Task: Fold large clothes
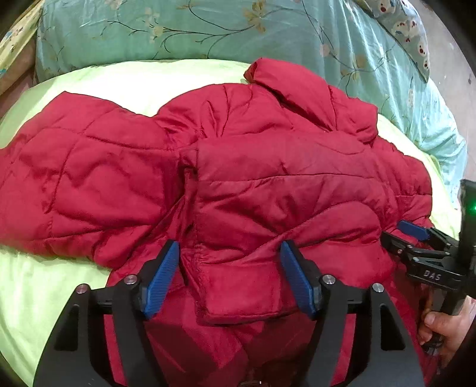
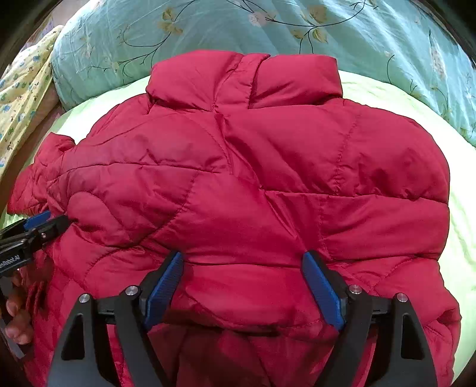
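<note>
A red quilted puffer jacket (image 1: 238,178) lies spread on a pale green bed sheet (image 1: 44,291), collar toward the far side. It fills the right wrist view (image 2: 253,184) too. My left gripper (image 1: 230,247) is open, its blue pads either side of a folded sleeve cuff (image 1: 241,288) at the jacket's near edge. My right gripper (image 2: 242,259) is open over the jacket's near hem, fabric bulging between its pads. Each gripper shows at the edge of the other's view, the right gripper (image 1: 416,235) at right and the left gripper (image 2: 38,223) at left.
A teal floral quilt (image 1: 238,26) lies bunched along the far side of the bed. A yellow patterned cloth (image 2: 20,95) is at the far left. A patterned pillow (image 1: 407,26) sits at the far right corner.
</note>
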A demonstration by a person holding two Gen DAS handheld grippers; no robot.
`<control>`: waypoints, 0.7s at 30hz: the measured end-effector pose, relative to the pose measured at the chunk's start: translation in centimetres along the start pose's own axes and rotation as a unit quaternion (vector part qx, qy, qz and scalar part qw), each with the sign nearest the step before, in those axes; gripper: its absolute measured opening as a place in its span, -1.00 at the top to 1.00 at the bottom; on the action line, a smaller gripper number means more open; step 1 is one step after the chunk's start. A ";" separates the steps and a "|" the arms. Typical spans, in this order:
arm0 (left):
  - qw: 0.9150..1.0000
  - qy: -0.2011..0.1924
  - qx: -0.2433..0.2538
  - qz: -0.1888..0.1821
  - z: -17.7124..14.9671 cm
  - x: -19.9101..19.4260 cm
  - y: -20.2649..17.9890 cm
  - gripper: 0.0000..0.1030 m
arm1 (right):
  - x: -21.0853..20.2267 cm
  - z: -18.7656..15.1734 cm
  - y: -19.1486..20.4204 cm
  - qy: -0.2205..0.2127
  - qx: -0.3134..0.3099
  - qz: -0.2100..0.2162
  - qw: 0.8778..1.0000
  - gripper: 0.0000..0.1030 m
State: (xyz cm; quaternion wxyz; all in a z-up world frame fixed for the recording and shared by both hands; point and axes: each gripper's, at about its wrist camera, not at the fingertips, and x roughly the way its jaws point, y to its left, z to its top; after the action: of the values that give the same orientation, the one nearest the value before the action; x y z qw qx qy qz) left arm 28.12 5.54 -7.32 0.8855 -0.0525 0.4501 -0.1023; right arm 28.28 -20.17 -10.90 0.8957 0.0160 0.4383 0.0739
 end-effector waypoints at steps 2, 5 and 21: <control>1.000 0.000 -0.020 -0.015 -0.3 -0.8 0.7 -0.43 | 0.0 0.1 -0.1 0.000 0.002 0.002 1.000 -0.62; 0.998 -0.004 -0.049 -0.025 -0.8 -2.1 2.1 -0.44 | -0.3 -0.1 0.1 -0.002 0.001 0.002 1.000 -0.62; 0.973 -0.048 -0.224 -0.006 -4.2 -6.7 15.1 -0.44 | -10.2 -2.8 2.0 -0.063 0.018 0.081 0.995 -0.62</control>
State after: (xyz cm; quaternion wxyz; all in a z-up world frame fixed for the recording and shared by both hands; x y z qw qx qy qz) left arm 22.95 21.81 -7.35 0.8711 -0.2571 0.4185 -0.0013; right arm 19.64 -19.78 -4.45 0.9120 0.0722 0.3799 0.1369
